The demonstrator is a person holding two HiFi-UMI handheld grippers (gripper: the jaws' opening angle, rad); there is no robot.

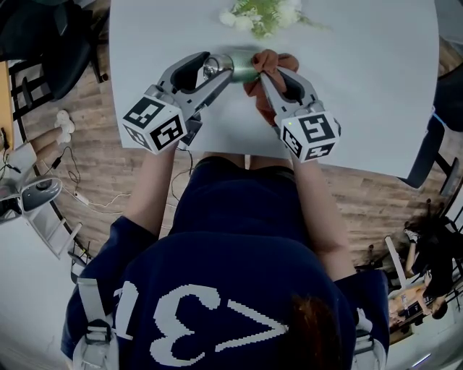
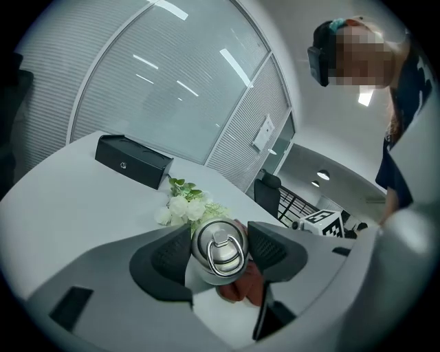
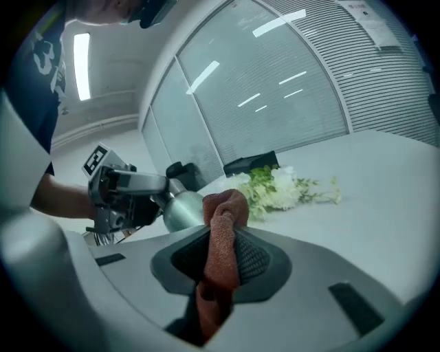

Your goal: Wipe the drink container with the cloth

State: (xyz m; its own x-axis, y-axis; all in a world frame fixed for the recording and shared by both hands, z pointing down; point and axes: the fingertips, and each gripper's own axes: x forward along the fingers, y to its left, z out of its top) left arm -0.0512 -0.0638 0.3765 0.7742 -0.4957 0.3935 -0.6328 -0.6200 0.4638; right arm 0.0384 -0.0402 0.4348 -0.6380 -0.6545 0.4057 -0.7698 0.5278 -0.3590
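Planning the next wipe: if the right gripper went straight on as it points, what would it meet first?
Probably the drink container held by the left gripper, just beyond its cloth; depth is unclear.

One drink container, one cloth, one flower bunch, one black box, one table, and two grippers: left gripper, right gripper.

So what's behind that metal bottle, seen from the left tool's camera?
A rust-red cloth close behind the bottle, then white flowers and a black box on the table. The bottle's cap end hides its body and most of the cloth.
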